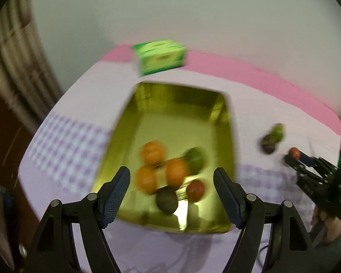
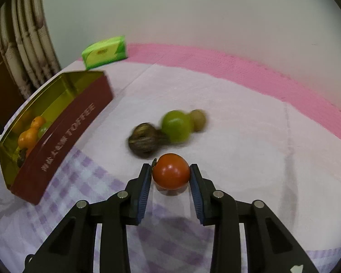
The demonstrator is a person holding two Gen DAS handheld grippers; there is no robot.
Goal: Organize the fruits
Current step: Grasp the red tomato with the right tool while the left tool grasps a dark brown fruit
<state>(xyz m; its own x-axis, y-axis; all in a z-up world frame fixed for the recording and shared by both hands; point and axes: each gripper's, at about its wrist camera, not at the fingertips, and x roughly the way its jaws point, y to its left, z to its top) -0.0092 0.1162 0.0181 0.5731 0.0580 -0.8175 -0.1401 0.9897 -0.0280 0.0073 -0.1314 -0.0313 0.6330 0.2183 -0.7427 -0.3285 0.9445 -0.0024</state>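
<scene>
My left gripper (image 1: 171,179) is open and empty, held above a gold-lined tin (image 1: 147,104). In the tin lie three oranges (image 1: 153,152), a green fruit (image 1: 196,159), a red tomato (image 1: 195,190) and a dark fruit (image 1: 167,201). My right gripper (image 2: 171,174) is shut on a red tomato (image 2: 171,174) just above the cloth; it also shows in the left wrist view (image 1: 294,153). Beyond it on the cloth lie a dark brown fruit (image 2: 143,144), a green fruit (image 2: 176,126) and a small yellowish fruit (image 2: 198,119). The tin, maroon outside (image 2: 63,141), stands to the left.
A green box (image 1: 161,56) stands behind the tin near the pink border of the cloth (image 2: 238,68); it also shows in the right wrist view (image 2: 104,52). A curtain (image 2: 27,45) hangs at the far left. The table edge falls away at the left.
</scene>
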